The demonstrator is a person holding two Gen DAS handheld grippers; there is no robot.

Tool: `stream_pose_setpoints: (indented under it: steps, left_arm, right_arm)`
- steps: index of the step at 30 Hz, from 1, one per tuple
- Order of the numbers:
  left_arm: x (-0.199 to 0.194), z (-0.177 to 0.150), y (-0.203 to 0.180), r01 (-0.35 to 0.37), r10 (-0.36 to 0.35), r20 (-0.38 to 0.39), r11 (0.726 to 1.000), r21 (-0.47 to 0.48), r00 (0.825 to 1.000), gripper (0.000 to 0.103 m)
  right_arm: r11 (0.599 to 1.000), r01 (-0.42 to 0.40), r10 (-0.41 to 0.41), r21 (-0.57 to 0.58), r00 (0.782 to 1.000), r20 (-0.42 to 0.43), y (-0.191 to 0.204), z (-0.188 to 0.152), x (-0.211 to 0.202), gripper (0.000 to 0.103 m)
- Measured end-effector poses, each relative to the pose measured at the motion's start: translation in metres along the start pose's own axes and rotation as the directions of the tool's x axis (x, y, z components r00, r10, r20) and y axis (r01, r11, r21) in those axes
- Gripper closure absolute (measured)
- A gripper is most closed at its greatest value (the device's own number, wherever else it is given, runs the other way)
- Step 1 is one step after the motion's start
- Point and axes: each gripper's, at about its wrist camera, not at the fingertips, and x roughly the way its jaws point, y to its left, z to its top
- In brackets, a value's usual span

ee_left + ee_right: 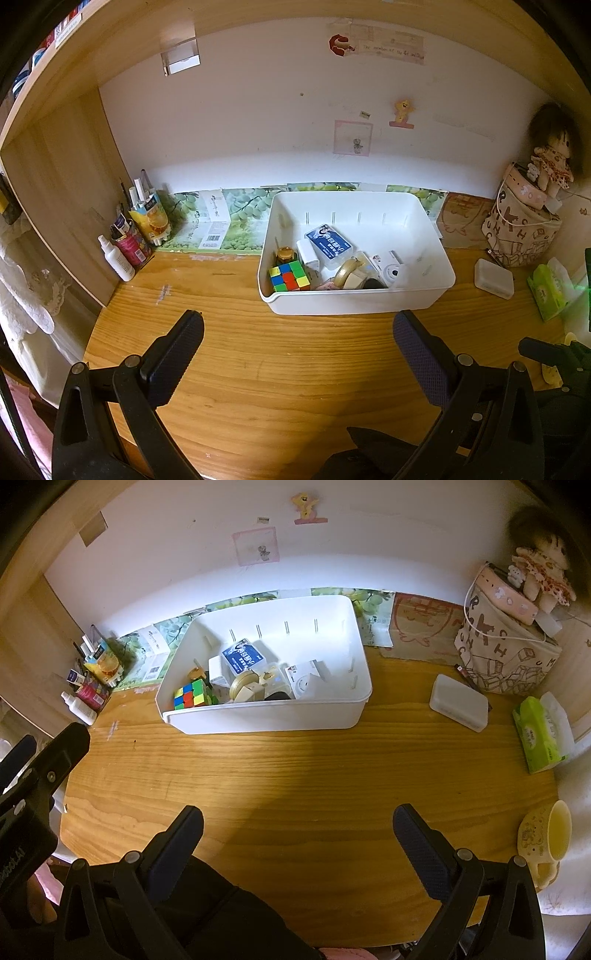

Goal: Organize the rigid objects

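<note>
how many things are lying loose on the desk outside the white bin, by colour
white: 1, the small box
green: 1, the tissue pack
yellow: 1, the mug
total: 3
Counted between the bin and the fabric bag; both grippers open and empty.

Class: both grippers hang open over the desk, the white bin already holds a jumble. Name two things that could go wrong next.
1. Items in the white bin overlap; grabbing the puzzle cube may drag neighbours.
2. The right gripper, reaching for the small white box, might nudge the green tissue pack.
</note>
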Motion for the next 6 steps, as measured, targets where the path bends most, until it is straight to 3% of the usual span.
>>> stream_pose_setpoints:
  steps: [6]
  left_arm:
    - [0.0013, 0.0003, -0.0013, 0.002, -0.002, -0.004, 1.0, -0.001, 1.0, 0.001]
  right_arm:
    - [1.0, -0.003, 0.003, 0.0, 1.0, -0.004, -0.0003, 0.0006, 0.0016, 0.0]
